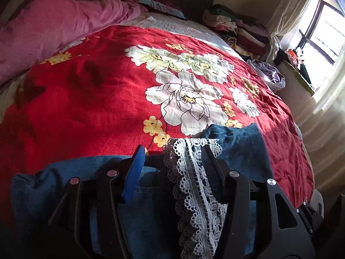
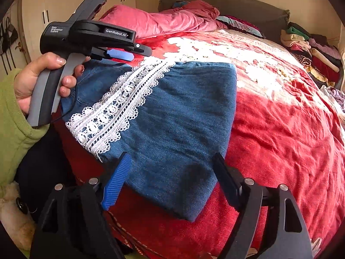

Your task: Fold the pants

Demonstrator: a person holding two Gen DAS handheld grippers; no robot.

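Note:
The blue denim pants [image 2: 179, 118] with a white lace strip [image 2: 120, 105] lie folded on the red flowered bedspread [image 2: 280, 129], near its front edge. My left gripper [image 1: 172, 151] is open right over the pants' far end, the lace [image 1: 194, 183] draped between its fingers. It also shows in the right wrist view [image 2: 120, 54], held by a hand at the pants' upper left corner. My right gripper [image 2: 172, 159] is open, its fingers standing either side of the pants' near end, just above the cloth.
A pink quilt [image 1: 54, 28] is bunched at the head of the bed. A pile of folded clothes [image 2: 308, 49] sits along the far right side. A window [image 1: 323, 32] with a curtain is to the right. Wardrobe doors [image 2: 54, 4] stand at the left.

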